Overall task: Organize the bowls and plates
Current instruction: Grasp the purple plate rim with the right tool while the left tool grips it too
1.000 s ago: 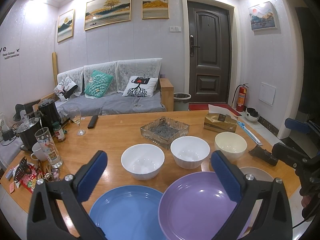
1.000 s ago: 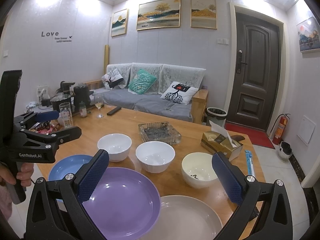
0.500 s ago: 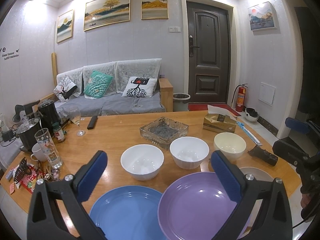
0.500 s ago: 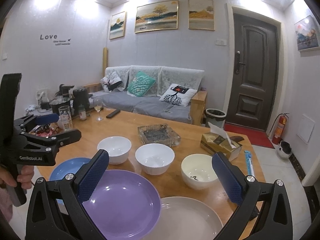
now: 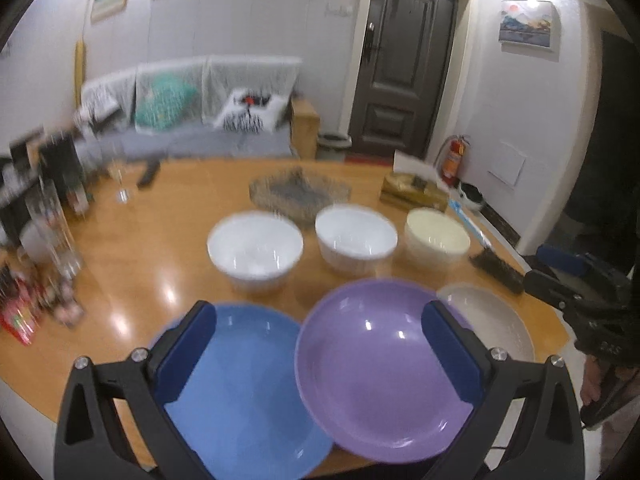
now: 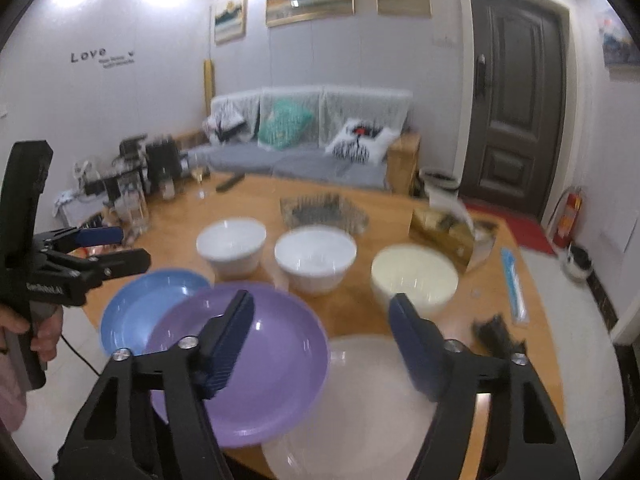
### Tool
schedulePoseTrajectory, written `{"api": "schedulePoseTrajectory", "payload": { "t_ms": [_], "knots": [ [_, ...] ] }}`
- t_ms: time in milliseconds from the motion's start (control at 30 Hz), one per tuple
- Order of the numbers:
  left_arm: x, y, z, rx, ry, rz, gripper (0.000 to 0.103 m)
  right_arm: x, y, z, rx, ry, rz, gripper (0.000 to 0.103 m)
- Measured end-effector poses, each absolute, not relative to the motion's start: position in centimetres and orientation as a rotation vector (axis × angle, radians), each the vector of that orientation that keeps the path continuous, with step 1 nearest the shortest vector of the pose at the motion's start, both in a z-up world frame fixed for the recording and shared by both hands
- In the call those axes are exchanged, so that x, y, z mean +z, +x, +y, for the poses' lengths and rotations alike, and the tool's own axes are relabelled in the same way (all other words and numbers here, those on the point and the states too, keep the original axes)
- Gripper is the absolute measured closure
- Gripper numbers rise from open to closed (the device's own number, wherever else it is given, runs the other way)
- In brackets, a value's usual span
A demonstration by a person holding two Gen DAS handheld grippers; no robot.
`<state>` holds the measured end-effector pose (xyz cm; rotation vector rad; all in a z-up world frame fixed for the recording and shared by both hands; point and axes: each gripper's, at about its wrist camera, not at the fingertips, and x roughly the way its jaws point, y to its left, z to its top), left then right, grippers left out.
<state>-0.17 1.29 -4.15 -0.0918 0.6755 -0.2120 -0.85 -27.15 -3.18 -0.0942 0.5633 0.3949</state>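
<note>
Plates and bowls all sit out on the wooden bench (image 5: 132,280), nothing stacked that I can see! Nearest the edge, the blue plate (image 5: 248,392) lies flat, and the purple plate (image 5: 380,368) beside it overlaps the blue one's rim. Just beyond the purple one sits the white plate (image 6: 360,408), its rim tucked under the purple edge in the right wrist view. Behind them, a row of three: a white bowl (image 5: 255,246), a second white bowl (image 5: 355,238), and a cream bowl (image 5: 436,238), each standing apart, none nested.

Left tongs (image 5: 320,356) hover spread wide, straddling the seam between blue and purple, gripping nothing. Right tongs (image 6: 322,340) are spread too, empty, poised above the purple and white plates. Both views are smeared with motion blur, so fine contact is hard to call.

My read: the sorting has barely begun. Three plates to pile, three bowls to nest, all of it left to do. The glass tray (image 5: 300,196) and tissue box (image 5: 414,190) sit further back, out of play. Best bet for an opening move is a plate, with both tongs aimed at that front row
</note>
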Motion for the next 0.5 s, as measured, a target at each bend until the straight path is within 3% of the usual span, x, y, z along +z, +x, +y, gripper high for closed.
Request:
{"api": "schedulePoseTrajectory", "payload": {
  "t_ms": [167, 267, 500],
  "knots": [
    [-8.5, 1.1, 2.2, -0.209, -0.146, 0.816, 0.032, -7.0, 0.8, -28.0, 0.358, -0.062, 0.725, 0.061],
    [-10.8, 1.7, 2.4, -0.228, -0.196, 0.888, 0.047, -9.3, 1.4, -28.4, 0.361, -0.041, 0.798, 0.065],
    [-13.4, 2.7, 1.8, -0.207, -0.199, 0.932, 0.068, -11.2, 1.6, -27.6, 0.41, -0.022, 0.857, 0.072]
  ]
}}
